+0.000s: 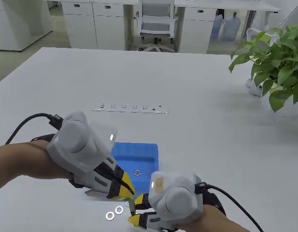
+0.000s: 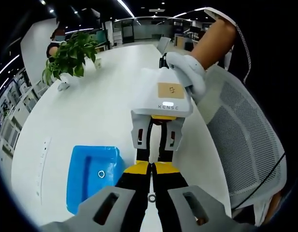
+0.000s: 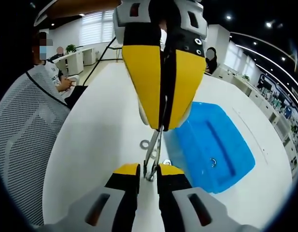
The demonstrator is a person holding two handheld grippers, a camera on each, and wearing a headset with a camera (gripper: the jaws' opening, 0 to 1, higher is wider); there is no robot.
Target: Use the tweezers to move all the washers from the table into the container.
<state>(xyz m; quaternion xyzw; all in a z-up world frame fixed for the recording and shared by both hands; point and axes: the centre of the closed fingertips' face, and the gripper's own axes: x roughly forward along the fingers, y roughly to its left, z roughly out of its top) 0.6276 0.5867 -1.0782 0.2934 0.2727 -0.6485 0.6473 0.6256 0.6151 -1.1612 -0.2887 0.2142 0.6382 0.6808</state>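
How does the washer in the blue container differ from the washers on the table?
The container washer lies inside the blue container; the table washers lie on the bare table. The container washer is alone; the table washers sit close together beside the tweezers. Both are small silver rings lying flat.

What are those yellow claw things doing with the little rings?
A person is working with two hand-held grippers. The left gripper is clamped on the tweezers, whose ends reach down between the jaws of the right gripper; I can't tell if those jaws squeeze them. One washer lies in the blue container, and two more washers lie on the table beside it.
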